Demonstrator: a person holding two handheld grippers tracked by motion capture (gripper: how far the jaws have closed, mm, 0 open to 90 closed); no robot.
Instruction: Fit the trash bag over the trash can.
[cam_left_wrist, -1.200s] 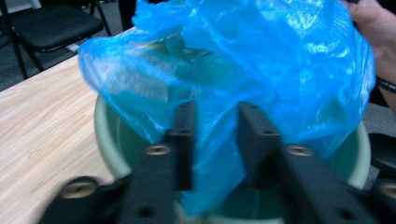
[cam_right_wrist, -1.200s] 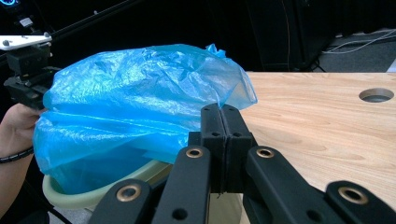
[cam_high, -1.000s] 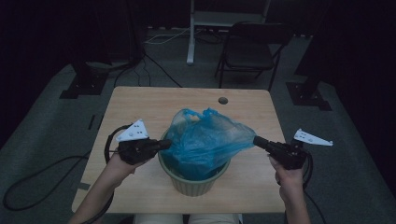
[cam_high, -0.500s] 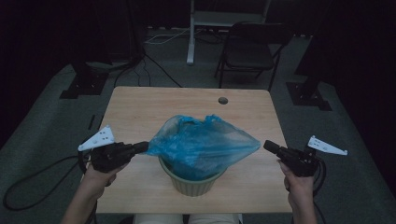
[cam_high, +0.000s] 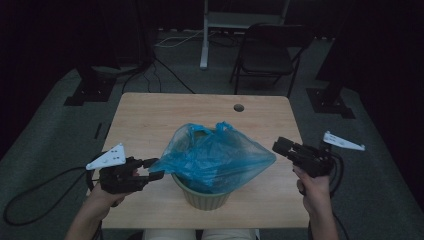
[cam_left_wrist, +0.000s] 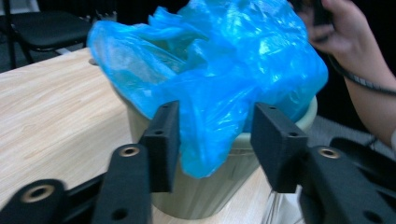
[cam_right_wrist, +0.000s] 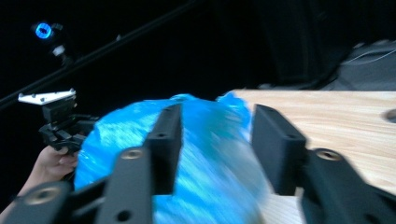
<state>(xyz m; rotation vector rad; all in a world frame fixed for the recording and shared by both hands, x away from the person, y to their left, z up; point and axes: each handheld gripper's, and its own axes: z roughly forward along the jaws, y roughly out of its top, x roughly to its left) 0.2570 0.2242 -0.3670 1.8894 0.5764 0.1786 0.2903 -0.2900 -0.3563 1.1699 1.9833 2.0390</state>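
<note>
Wooden table (cam_high: 150, 120), dim room, blue bag (cam_high: 215, 155) over a green bin (cam_high: 202, 195).
Left gripper (cam_high: 152, 169) and right gripper (cam_high: 280, 146) flank it, jaws spread, holding nothing.

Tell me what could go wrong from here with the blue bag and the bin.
Both tongs look open, so the blue bag sits loose and bunched above the green bin; it may slump or slide off. Re-gripping thin plastic with the left tongs could tear it. The bin stands near the table edge.
</note>
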